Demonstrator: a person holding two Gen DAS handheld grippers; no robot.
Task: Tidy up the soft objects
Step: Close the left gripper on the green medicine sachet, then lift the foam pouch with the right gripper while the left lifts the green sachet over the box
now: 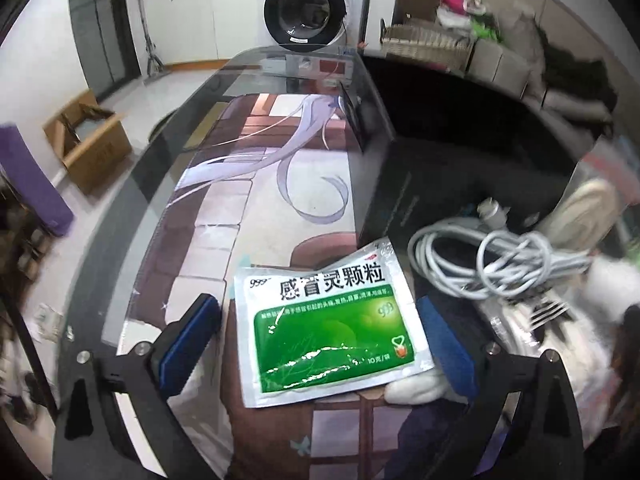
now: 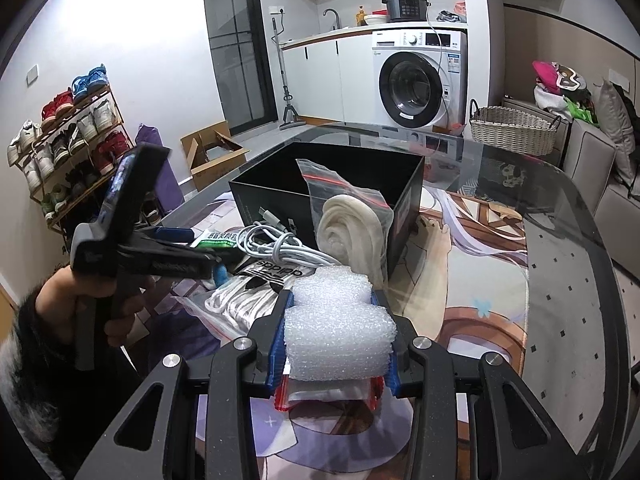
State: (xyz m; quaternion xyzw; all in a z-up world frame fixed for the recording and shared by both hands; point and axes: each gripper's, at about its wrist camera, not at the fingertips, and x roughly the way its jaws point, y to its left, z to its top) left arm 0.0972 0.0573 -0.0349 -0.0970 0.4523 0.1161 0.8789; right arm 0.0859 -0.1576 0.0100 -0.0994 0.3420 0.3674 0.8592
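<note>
With the right gripper (image 2: 334, 332) clamped on the foam roll (image 2: 338, 334), carry it level to the black box (image 2: 328, 184) at frame centre (left gripper (image 1: 320, 340) wide open around the green sachet (image 1: 328, 330)).

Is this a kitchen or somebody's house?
Probably a home, in a laundry and kitchen corner: there is a washer, a shoe rack, and a sink tap on the counter.
</note>
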